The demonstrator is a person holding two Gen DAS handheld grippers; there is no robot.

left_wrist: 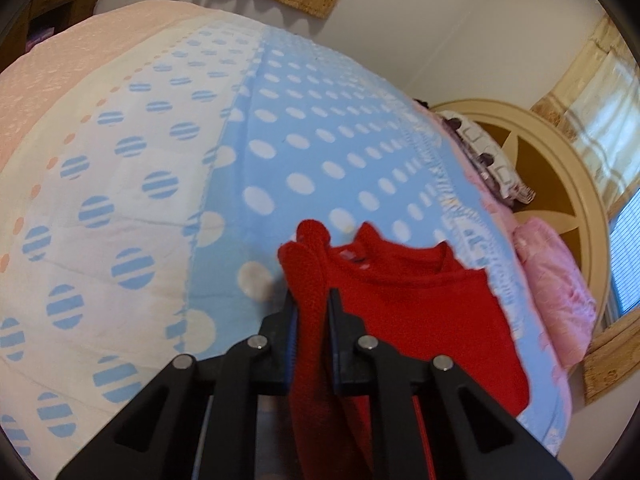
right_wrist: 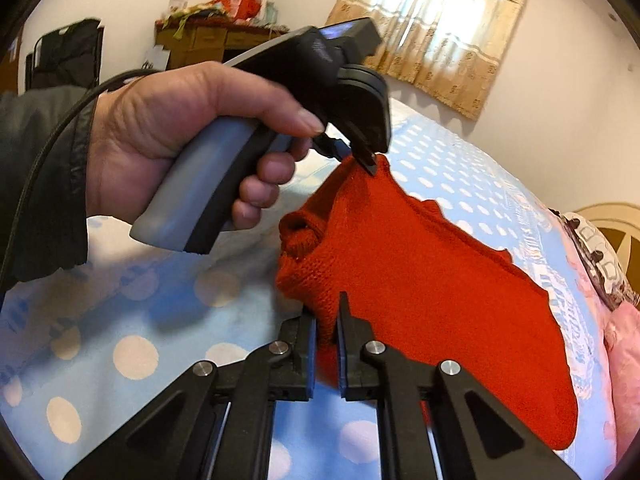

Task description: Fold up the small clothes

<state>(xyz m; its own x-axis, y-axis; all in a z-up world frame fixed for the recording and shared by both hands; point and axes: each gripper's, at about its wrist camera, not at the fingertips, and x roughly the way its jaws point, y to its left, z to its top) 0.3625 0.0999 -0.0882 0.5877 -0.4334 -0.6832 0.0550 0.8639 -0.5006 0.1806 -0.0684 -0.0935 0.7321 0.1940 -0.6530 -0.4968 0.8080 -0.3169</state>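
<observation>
A small red knitted sweater (left_wrist: 412, 312) lies partly lifted over a blue bedspread with white dots (left_wrist: 320, 140). My left gripper (left_wrist: 314, 300) is shut on a bunched red fold of it, its neckline just beyond the fingers. In the right wrist view the sweater (right_wrist: 420, 288) hangs stretched between both grippers. My right gripper (right_wrist: 326, 312) is shut on its near knitted edge. The left gripper (right_wrist: 366, 160), held in a person's hand (right_wrist: 180, 128), pinches the sweater's far corner above the bed.
The bed also carries a white quilt with striped blue dots (left_wrist: 100, 220) and a pink cover (left_wrist: 60, 80). Pink pillows (left_wrist: 556, 280) and a round cream headboard (left_wrist: 560, 184) lie to the right. Curtains (right_wrist: 436, 28) and a cluttered wooden cabinet (right_wrist: 208, 36) stand behind.
</observation>
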